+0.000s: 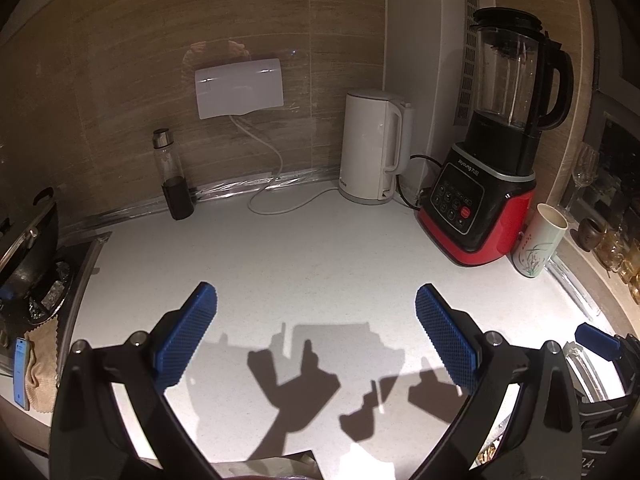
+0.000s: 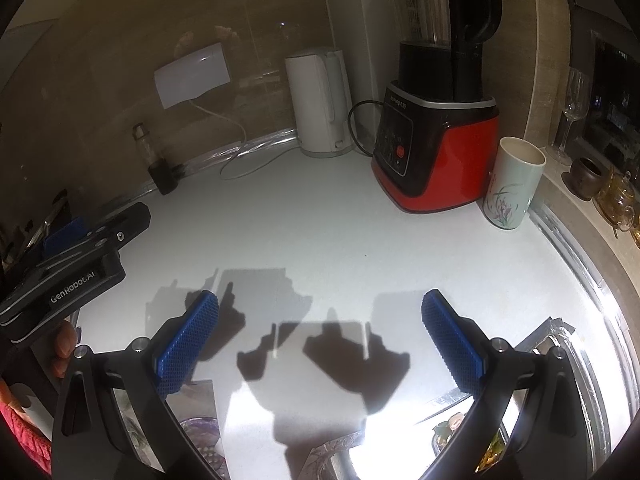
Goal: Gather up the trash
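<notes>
Right wrist view, right gripper (image 2: 320, 340) spread wide and holding nothing, shiny crinkled foil wrappers (image 2: 200, 432) with printed patches lying on the white counter (image 2: 304, 224) at its near edge, left gripper (image 1: 316, 332) likewise agape and unladen, floral cup (image 2: 512, 184) beside red blender (image 2: 436, 148), white kettle (image 2: 320, 104) at the wall.
</notes>
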The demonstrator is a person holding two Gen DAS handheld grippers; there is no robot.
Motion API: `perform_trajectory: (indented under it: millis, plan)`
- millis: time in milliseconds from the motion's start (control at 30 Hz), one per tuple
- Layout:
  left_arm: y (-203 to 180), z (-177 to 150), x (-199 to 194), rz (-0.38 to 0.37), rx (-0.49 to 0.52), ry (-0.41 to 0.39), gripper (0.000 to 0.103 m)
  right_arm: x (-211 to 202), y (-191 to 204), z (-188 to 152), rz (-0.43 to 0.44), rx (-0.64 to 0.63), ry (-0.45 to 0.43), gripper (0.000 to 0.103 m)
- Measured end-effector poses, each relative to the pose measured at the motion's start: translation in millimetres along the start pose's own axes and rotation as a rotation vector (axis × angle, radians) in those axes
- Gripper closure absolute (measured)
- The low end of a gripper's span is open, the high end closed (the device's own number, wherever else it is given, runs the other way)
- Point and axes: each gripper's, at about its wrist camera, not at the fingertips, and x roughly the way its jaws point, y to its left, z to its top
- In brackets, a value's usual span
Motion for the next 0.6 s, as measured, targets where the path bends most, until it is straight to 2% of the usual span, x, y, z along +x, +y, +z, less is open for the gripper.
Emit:
perform_trajectory:
  millis: [400,600]
  plan:
    - [-3.0,0.5,2.1,-0.026,0.018,0.022,0.008,-0.3,2.0,-0.6,0.002,0.0,-0.001,0.002]
    - [-0.4,0.4,2.6,-0.034,-0.009,0.023,0.008,-0.9,3.9,-1.5,0.002,-0.002,-0.001,0.002]
